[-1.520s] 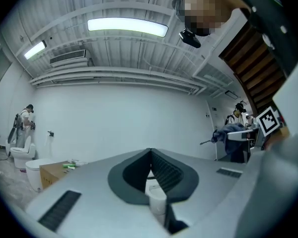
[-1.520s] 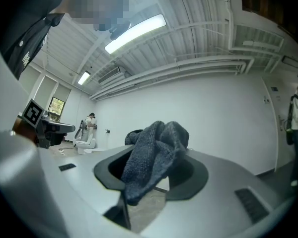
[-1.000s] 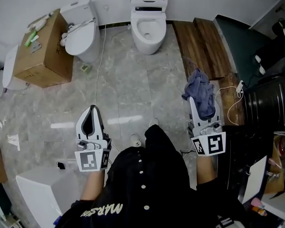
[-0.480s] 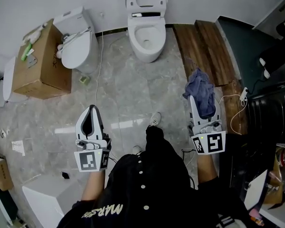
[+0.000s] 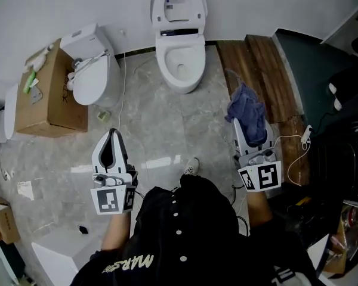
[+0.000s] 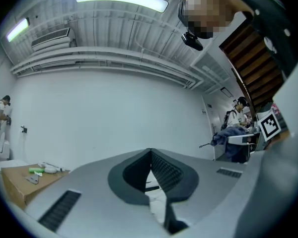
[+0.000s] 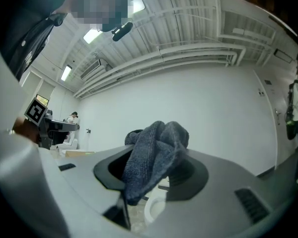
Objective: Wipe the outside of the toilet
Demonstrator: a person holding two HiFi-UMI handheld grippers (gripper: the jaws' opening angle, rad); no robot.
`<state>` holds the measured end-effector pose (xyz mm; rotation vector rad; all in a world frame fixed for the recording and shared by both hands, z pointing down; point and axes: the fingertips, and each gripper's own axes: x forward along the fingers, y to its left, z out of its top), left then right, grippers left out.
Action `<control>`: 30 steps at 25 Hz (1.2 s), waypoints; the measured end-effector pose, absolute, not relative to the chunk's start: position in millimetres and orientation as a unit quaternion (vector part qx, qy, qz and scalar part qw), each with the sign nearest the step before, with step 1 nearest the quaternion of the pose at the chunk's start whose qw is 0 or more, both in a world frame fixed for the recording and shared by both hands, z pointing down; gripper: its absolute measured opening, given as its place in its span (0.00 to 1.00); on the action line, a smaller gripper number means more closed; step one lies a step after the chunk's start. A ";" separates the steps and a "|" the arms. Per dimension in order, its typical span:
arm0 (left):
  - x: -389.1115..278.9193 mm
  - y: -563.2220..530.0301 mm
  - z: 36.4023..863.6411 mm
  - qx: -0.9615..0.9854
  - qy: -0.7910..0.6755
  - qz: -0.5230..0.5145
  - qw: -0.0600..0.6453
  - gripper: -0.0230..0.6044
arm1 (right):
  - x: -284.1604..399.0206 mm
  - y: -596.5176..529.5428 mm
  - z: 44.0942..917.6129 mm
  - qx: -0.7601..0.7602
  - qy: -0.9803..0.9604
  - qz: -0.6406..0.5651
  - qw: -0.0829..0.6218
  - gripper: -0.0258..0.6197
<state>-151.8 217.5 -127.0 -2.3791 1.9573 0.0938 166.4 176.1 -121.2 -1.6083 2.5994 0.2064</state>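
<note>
Bright, even overhead light; glare streak on floor; 2 gripper views fisheye-warped w/ soft edges.

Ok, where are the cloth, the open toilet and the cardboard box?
cloth [image 5: 248,113], head view, middle of the bunched blue fabric.
open toilet [image 5: 162,61], head view, left rim of the bowl.
cardboard box [image 5: 48,100], head view, bare brown face.

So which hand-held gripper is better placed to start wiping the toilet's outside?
Right, in my judgement: the right hand-held gripper is shut on the blue cloth, pointed towards the open-lidded toilet, while the left hand-held gripper is shut on nothing.
</note>
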 end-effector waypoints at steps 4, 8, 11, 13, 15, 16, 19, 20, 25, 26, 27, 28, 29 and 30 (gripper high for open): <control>-138.0 198.4 -125.2 -0.772 0.634 0.037 0.034 0.05 | 174.3 147.2 -114.4 -0.518 0.852 0.069 0.028 0.31; -141.5 187.8 -107.4 -0.766 0.643 0.023 0.011 0.05 | 171.9 129.3 -108.2 -0.513 0.856 0.062 0.027 0.31; -144.8 174.5 -100.7 -0.764 0.645 0.025 0.001 0.05 | 171.8 116.2 -104.1 -0.515 0.855 0.056 0.030 0.31; -142.0 161.7 -103.8 -0.772 0.634 0.041 0.001 0.05 | 171.8 109.5 -102.6 -0.519 0.852 0.056 0.028 0.31; -140.9 147.8 -105.0 -0.778 0.626 0.048 0.000 0.05 | 171.6 102.5 -101.7 -0.525 0.849 0.057 0.025 0.31; -142.0 140.4 -104.6 -0.780 0.625 0.047 -0.001 0.05 | 171.1 98.0 -101.3 -0.528 0.847 0.056 0.023 0.31; -145.8 116.2 -103.5 -0.782 0.622 0.043 -0.002 0.05 | 167.6 82.8 -100.4 -0.534 0.843 0.057 0.014 0.31; -146.9 108.2 -102.1 -0.783 0.621 0.039 -0.002 0.05 | 166.0 77.6 -100.4 -0.535 0.843 0.059 0.011 0.31; -150.6 69.4 -100.1 -0.793 0.608 0.043 -0.007 0.05 | 157.5 48.1 -91.7 -0.540 0.840 0.054 -0.003 0.31; -154.1 62.2 -97.1 -0.791 0.611 0.038 -0.012 0.05 | 155.1 41.7 -88.0 -0.541 0.839 0.051 -0.006 0.31; -159.1 55.2 -91.9 -0.788 0.615 0.028 -0.018 0.05 | 152.5 35.3 -83.9 -0.543 0.839 0.045 -0.008 0.31; -164.6 48.7 -85.5 -0.784 0.620 0.014 -0.024 0.05 | 149.7 29.1 -79.4 -0.544 0.838 0.039 -0.010 0.31; -169.3 42.8 -79.7 -0.781 0.624 0.002 -0.029 0.05 | 146.6 23.3 -74.5 -0.544 0.838 0.032 -0.013 0.31; -172.7 37.3 -75.0 -0.780 0.625 -0.005 -0.034 0.05 | 143.3 17.6 -69.3 -0.544 0.839 0.026 -0.018 0.31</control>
